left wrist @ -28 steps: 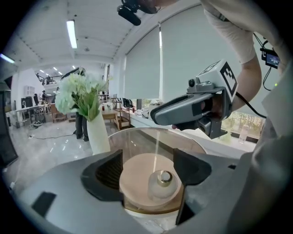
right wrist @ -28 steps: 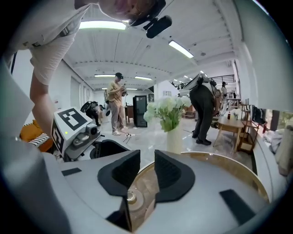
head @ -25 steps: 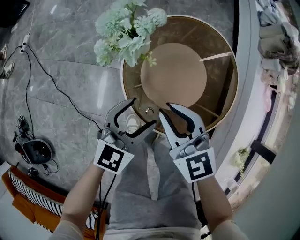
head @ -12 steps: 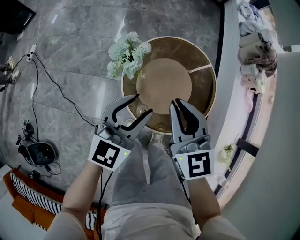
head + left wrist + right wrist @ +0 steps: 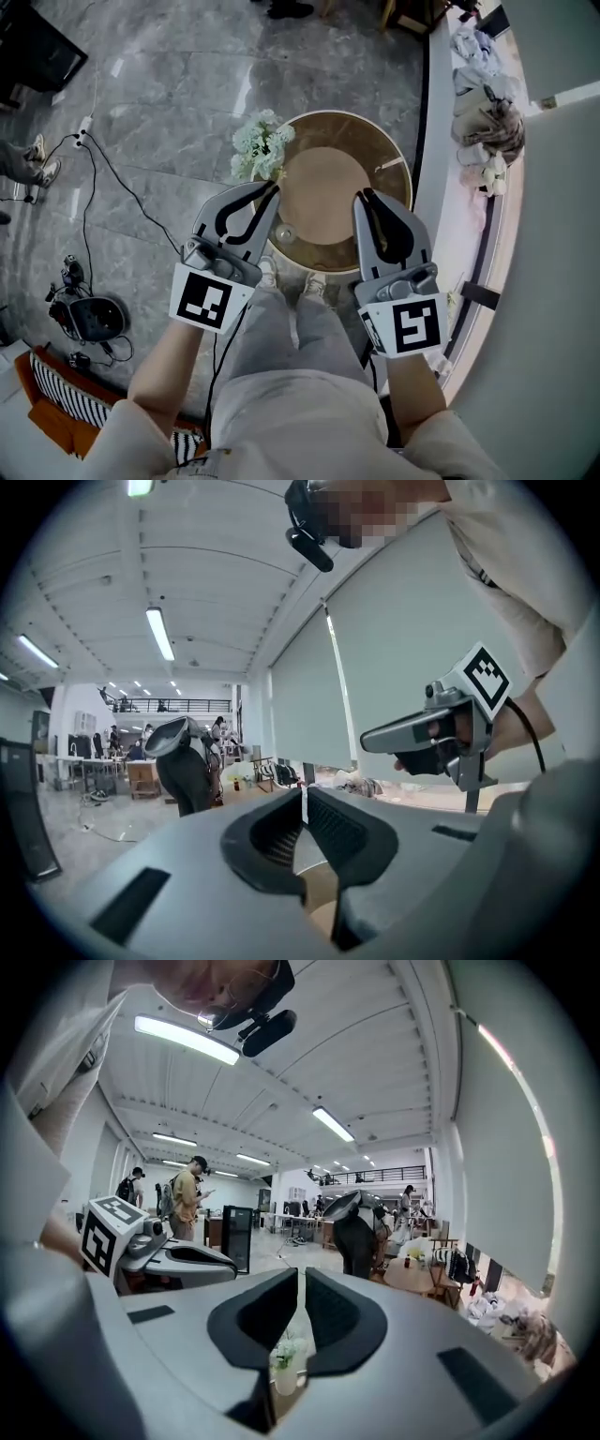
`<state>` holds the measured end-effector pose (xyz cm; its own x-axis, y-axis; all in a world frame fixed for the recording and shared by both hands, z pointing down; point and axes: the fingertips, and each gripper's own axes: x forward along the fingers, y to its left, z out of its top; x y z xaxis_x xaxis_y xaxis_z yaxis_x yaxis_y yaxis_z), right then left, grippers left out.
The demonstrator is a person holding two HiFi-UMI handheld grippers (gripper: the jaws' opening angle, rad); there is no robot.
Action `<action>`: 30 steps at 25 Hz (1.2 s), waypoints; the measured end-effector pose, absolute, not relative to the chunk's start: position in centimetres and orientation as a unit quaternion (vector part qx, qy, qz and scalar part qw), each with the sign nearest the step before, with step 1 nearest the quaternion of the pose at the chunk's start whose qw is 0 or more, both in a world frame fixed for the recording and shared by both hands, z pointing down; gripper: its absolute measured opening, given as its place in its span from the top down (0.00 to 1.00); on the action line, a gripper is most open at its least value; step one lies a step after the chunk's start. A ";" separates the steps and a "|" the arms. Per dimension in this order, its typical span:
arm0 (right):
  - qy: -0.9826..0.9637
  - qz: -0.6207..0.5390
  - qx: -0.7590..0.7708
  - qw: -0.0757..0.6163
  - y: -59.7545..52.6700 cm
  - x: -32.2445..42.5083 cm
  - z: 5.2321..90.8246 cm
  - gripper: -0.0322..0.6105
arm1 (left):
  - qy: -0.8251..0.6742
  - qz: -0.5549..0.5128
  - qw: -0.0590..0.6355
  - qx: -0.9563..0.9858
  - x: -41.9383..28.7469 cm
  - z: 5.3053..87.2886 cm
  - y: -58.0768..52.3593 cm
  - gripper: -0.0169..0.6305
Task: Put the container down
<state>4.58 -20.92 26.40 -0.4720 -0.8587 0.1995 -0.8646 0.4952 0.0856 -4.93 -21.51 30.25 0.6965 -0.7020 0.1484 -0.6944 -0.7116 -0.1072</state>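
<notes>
A small clear round container [image 5: 284,232] stands on the near rim of the round brown table [image 5: 397,178], apart from both grippers. My left gripper [image 5: 272,188] is held high over the table's left side, shut with nothing in it; its pads meet in the left gripper view [image 5: 303,803]. My right gripper [image 5: 363,194] hovers over the table's right side, also shut and empty, its jaws closed together in the right gripper view [image 5: 301,1283]. Each gripper shows in the other's view: the right gripper [image 5: 412,733] and the left gripper [image 5: 178,1260].
A vase of pale green flowers [image 5: 260,145] stands at the table's left edge. A white ledge [image 5: 441,206] with clothes and soft items [image 5: 483,112] curves along the right. Cables [image 5: 103,178] and a dark device [image 5: 89,317] lie on the grey floor. A person [image 5: 192,1199] stands in the background.
The left gripper's jaws went from wide open to shut, and the right jaws closed fully. Both grippers and the view rose, so the table now looks smaller and farther below.
</notes>
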 end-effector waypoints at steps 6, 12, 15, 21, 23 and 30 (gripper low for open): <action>-0.867 -0.023 0.489 0.090 -20.2 4.2 17.6 0.93 | 0.349 -0.096 0.080 -0.929 -3.5 23.1 -20.9 0.94; -0.868 -0.062 0.489 0.065 -18.9 3.9 10.5 0.93 | 0.383 -0.036 0.035 -0.923 -4.8 16.2 -20.2 0.95; -0.866 -0.077 0.492 0.049 -18.3 4.3 7.5 0.93 | 0.397 -0.033 0.043 -0.916 -5.0 13.2 -19.9 0.96; -0.863 -0.112 0.492 0.023 -16.3 5.1 1.8 0.93 | 0.411 -0.014 0.077 -0.908 -4.0 6.9 -18.0 0.96; -0.866 -0.121 0.485 0.014 -15.3 4.9 0.2 0.93 | 0.420 -0.013 0.084 -0.904 -4.1 5.5 -17.2 0.96; -0.875 -0.130 0.465 0.019 -13.5 5.3 -1.3 0.93 | 0.428 0.008 0.105 -0.898 -4.2 2.9 -15.2 0.96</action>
